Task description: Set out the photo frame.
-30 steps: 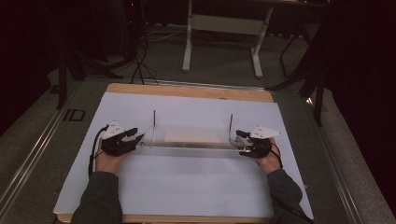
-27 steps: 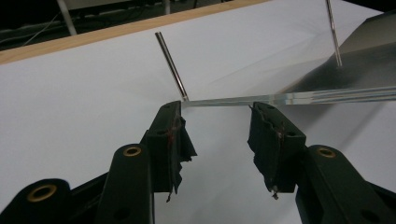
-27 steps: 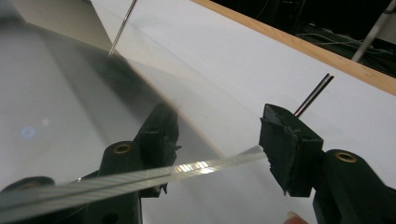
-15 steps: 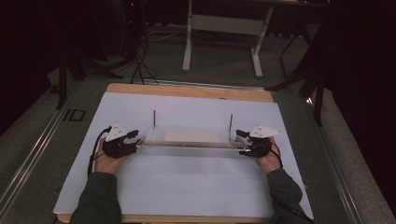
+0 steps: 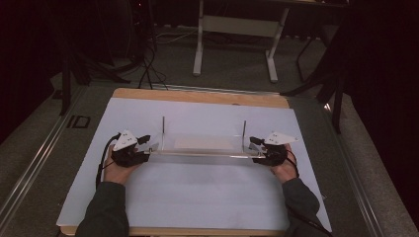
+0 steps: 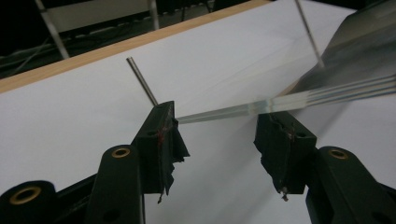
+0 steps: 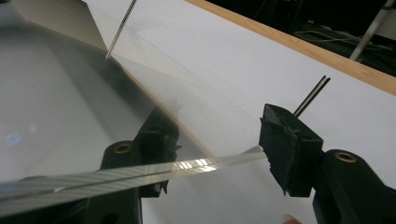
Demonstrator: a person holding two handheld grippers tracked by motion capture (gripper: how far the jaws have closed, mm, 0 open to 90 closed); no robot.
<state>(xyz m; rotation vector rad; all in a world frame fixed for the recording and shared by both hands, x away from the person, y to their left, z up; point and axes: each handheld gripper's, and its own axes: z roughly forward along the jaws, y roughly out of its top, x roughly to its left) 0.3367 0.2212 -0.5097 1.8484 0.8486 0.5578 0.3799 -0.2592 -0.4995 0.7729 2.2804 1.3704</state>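
Your left gripper (image 5: 143, 146) is sitting at the lower left of the high view with its jaws standing apart, the end of the clear plate (image 5: 197, 148) passing between them; whether the pads are touching it, I cannot tell. Your right gripper (image 5: 256, 148) is waiting at the lower right, jaws likewise apart around the plate's other end. You are working with one clear plate, lying across the middle of the frame on one white sheet (image 5: 197, 197) over one wooden table (image 5: 197, 95). Two thin metal rods (image 5: 163, 129) are standing upright at the plate's far corners. Left of the table, floor lettering (image 5: 78, 121) is reading "ID".
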